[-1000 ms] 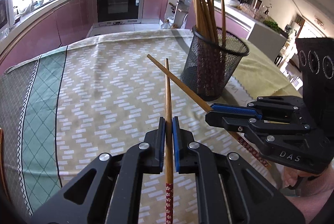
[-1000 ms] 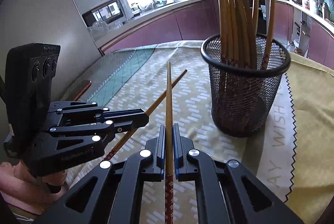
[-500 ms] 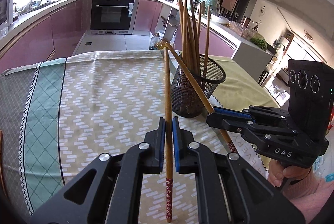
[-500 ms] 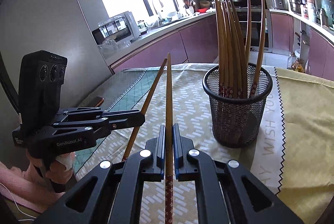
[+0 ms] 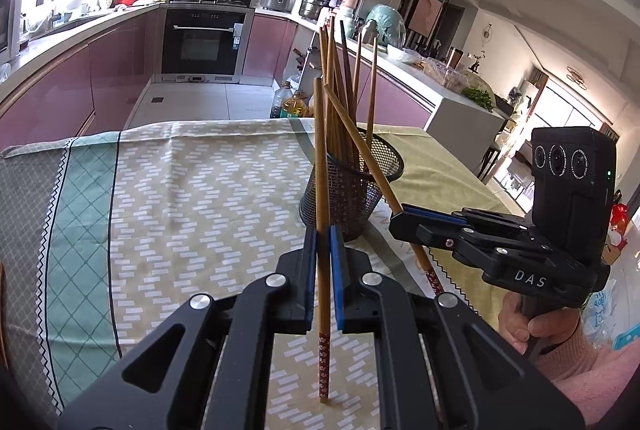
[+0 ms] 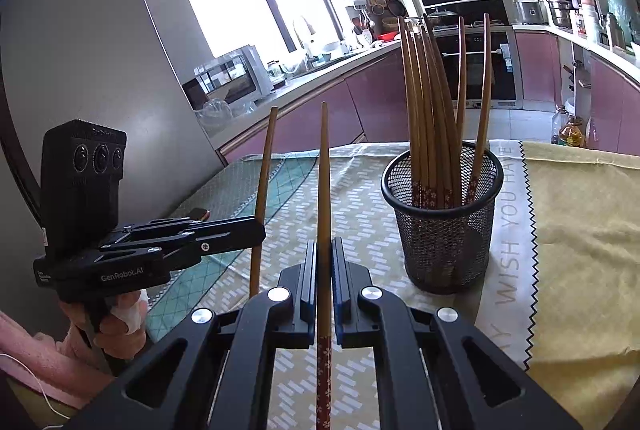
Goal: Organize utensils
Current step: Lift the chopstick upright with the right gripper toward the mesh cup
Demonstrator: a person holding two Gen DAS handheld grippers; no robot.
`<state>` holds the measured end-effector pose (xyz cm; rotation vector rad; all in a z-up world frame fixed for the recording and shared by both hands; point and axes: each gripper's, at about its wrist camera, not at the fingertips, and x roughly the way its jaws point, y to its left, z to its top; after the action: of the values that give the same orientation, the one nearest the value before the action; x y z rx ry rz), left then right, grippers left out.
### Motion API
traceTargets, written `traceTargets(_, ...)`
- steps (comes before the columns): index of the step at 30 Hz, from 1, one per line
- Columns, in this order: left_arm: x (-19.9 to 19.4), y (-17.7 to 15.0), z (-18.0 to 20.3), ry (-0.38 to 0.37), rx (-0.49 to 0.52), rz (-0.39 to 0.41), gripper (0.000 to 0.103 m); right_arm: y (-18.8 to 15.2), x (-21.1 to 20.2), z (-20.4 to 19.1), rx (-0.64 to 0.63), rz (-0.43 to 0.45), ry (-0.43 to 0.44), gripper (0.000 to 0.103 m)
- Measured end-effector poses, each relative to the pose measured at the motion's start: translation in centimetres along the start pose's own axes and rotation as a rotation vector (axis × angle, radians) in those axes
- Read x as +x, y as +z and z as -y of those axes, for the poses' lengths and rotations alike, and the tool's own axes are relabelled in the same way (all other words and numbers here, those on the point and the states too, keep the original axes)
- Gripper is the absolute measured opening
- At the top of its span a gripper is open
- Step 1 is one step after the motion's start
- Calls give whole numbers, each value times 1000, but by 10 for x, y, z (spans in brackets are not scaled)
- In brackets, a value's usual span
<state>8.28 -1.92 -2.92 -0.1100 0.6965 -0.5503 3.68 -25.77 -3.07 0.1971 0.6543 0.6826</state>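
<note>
Left gripper (image 5: 323, 230) pinches a wooden chopstick (image 5: 321, 165) upright, its patterned end hanging below the jaws. Right gripper (image 6: 324, 246) pinches a second chopstick (image 6: 323, 189) the same way, tip raised. At one o'clock from the right gripper, a black mesh holder (image 6: 442, 226) full of chopsticks stands on the cloth-covered counter (image 6: 580, 230).

A mesh cup (image 6: 442, 230) stands on the bench (image 6: 580, 238), with chopsticks (image 6: 428, 109) upright in it. Left of the cup, each gripper's jaws hold one chopstick above the bench.
</note>
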Motion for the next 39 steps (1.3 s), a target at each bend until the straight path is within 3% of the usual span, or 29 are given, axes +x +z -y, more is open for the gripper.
traceTargets(21,1,0,9,-21,22,-11,8,-9,8,-16,-48,-27,71,6)
traceTargets(39,1,6,13,60,54,17,8,10,-16,-5,-58,45,-22,6)
